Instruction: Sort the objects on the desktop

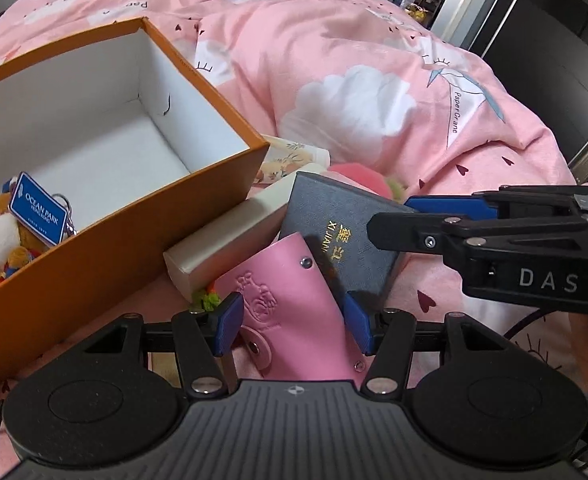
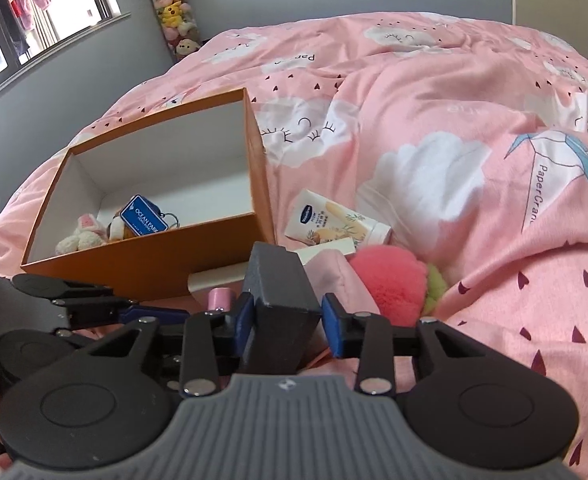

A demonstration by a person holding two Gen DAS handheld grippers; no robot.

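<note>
While the right gripper (image 2: 286, 318) sits w/ fingers apart, straddling the dark blue case (image 2: 280, 304) but not clearly pinching it, the left gripper (image 1: 292, 324) fingers likewise flank the pink key pouch (image 1: 290, 296), unclamped. Both lie on the bed just near-right of the orange box (image 1: 142, 216); pouch's long axis runs near-to-far, so drop-off is up and left.

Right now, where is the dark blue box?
The dark blue box sits between the right gripper pads, beside the orange box. In the left wrist view it lies right of centre, partly behind the pink leather pouch.
</note>
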